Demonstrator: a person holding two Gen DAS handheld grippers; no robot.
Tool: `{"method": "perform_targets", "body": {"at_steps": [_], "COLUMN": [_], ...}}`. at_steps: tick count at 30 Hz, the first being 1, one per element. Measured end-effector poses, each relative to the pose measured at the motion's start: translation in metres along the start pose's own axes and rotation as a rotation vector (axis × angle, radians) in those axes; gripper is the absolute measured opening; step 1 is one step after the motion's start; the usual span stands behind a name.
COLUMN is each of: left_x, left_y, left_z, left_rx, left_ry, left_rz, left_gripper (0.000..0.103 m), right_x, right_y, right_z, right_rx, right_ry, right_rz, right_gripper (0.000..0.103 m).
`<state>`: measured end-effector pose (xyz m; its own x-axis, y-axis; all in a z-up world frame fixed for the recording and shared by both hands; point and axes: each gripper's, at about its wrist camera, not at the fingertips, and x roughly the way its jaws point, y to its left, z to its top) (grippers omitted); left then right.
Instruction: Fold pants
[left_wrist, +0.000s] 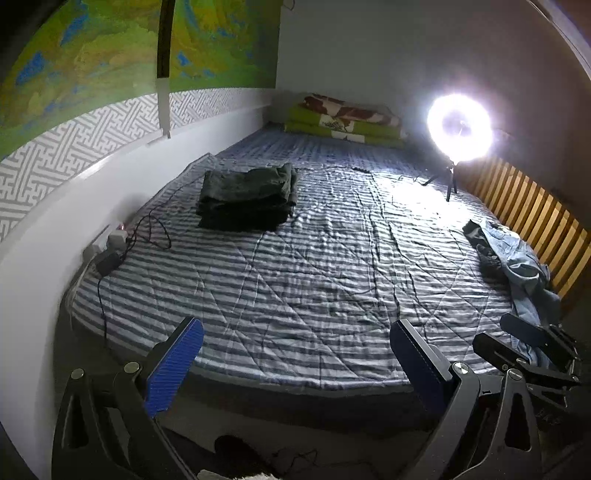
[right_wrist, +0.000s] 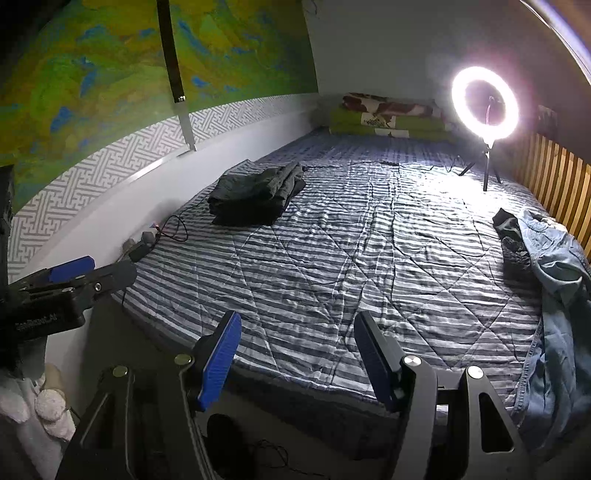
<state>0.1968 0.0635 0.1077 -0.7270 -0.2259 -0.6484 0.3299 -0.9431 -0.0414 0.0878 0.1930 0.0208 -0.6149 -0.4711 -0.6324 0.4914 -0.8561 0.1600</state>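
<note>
Hovering empty, jaws apart: left gripper (left_wrist: 295, 354) & right gripper (right_wrist: 297, 349); folded pants (left_wrist: 247, 197), maybe dark green, on bed (left_wrist: 314, 295)

Right gripper (right_wrist: 295, 354) held over the near edge of the striped bed cover (right_wrist: 332, 258), jaws apart, nothing between the blue pads. Folded dark pants (right_wrist: 255, 197) lie near the far-left wall; a crumpled denim garment (right_wrist: 554, 266) lies at the right edge. Left gripper (right_wrist: 92, 271) enters from the left; lit ring light (right_wrist: 485, 103) stands at the far right.
</note>
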Motion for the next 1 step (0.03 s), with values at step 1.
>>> {"method": "perform_targets", "body": {"at_steps": [1], "left_x": [0.0029], "left_y": [0.0002], "left_z": [0.0013], "left_rx": [0.003], "left_ry": [-0.005], "left_rz": [0.008], "left_gripper": [0.102], "right_x": [0.0021], "right_y": [-0.0013], "right_z": [0.0001], "right_rx": [0.003], "right_ry": [0.003], "right_rz": [0.0], "right_gripper": [0.06]}}
